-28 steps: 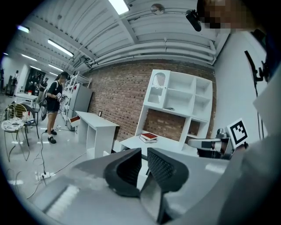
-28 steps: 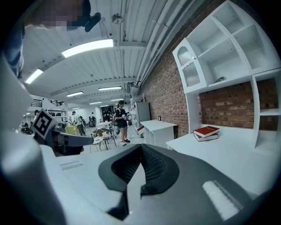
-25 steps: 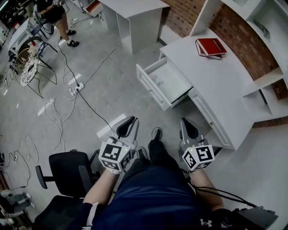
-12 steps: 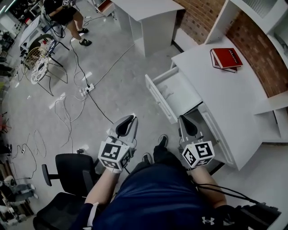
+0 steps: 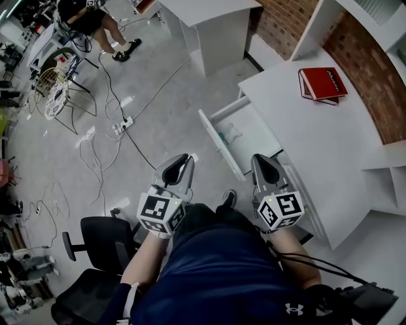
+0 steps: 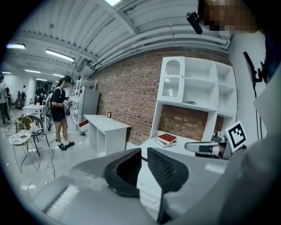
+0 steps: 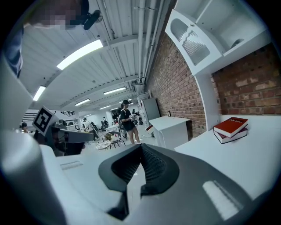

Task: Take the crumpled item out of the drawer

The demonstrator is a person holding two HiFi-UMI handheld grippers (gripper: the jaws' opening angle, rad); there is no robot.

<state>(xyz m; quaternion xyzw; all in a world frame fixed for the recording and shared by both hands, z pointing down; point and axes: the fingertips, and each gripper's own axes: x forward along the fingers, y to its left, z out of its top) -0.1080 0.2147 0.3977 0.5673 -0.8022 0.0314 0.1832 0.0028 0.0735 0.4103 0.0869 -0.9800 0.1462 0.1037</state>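
Note:
The white desk (image 5: 304, 146) has one drawer (image 5: 219, 145) pulled out toward the floor. A small pale crumpled item (image 5: 230, 133) lies inside it, toward its left part. My left gripper (image 5: 179, 166) hovers over the floor just short of the drawer's front, below and left of it; its jaws stand a narrow gap apart with nothing between them (image 6: 144, 151). My right gripper (image 5: 266, 168) is at the desk's near edge, right of the drawer. Its fingertips meet and hold nothing (image 7: 140, 147). Neither gripper touches the drawer.
A red book (image 5: 323, 84) lies on the desk's far part. A black office chair (image 5: 101, 238) stands at my lower left. Cables and a power strip (image 5: 120, 124) trail over the floor. A second white table (image 5: 209, 22) and a standing person (image 5: 95, 19) are farther off.
Both grippers have drawn closer to the open drawer, and the crumpled item inside it has come into sight. The jaws look unchanged.

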